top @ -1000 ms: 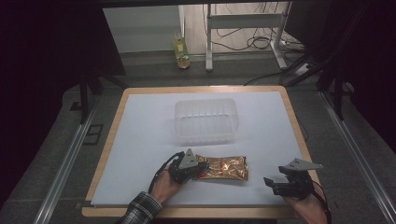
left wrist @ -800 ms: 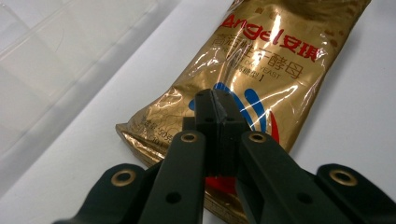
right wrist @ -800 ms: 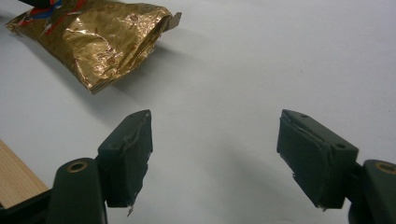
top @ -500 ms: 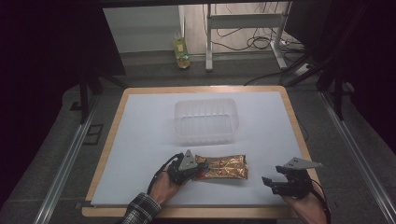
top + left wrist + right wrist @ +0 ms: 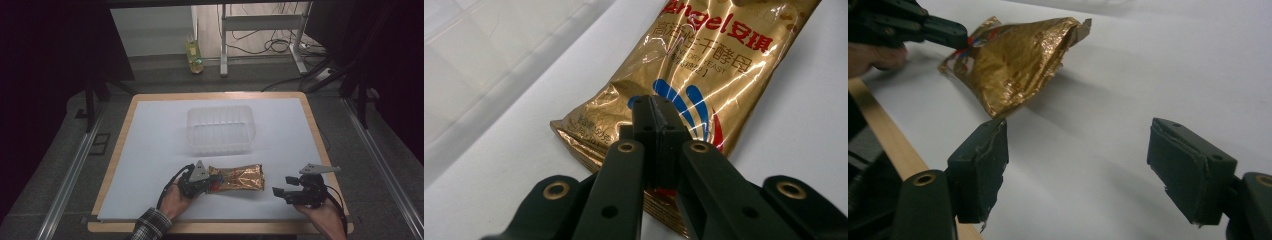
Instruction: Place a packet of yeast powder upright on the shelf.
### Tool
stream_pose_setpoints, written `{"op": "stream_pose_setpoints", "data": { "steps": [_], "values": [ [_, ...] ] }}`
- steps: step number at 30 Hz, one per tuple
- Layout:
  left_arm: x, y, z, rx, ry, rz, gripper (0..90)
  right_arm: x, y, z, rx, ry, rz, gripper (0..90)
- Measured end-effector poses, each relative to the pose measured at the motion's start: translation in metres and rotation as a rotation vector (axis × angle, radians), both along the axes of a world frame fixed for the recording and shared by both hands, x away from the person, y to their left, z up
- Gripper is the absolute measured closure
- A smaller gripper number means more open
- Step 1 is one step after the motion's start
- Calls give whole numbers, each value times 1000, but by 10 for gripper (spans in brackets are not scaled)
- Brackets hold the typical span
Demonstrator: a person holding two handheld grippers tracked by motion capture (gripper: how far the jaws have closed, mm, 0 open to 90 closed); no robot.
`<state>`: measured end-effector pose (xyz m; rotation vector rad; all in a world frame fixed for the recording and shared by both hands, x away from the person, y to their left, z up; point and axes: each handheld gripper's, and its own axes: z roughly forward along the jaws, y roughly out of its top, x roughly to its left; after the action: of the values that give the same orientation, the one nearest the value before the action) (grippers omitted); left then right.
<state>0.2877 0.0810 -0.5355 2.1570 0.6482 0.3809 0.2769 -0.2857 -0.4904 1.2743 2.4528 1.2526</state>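
Up close — packet [image 5: 704, 75] lettering, blue swirl

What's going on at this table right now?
A person is working with a gripper in each hand. The left gripper is clamped on one end of a gold foil packet, which lies on the white table near the front edge. The right gripper waits open beside the packet's other end, touching nothing. A clear plastic tub sits farther back with nothing visible in it.
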Motion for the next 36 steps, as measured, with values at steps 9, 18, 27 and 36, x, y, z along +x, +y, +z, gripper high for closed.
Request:
{"op": "stream_pose_setpoints", "data": {
  "steps": [9, 18, 27, 36],
  "values": [
    [-1, -1, -1, 8, -11, 3, 897, 16, 8, 0, 61, 80, 32, 238],
    [-2, 0, -1, 10, -18, 0, 897, 31, 33, -4, 80, 130, 92, 234],
    [-2, 0, -2, 1, -17, 1, 897, 45, 57, -15, 84, 187, 123, 241],
    [-2, 1, -2, -4, -15, 5, 897, 56, 78, -18, 104, 238, 142, 318]
  ]
}}
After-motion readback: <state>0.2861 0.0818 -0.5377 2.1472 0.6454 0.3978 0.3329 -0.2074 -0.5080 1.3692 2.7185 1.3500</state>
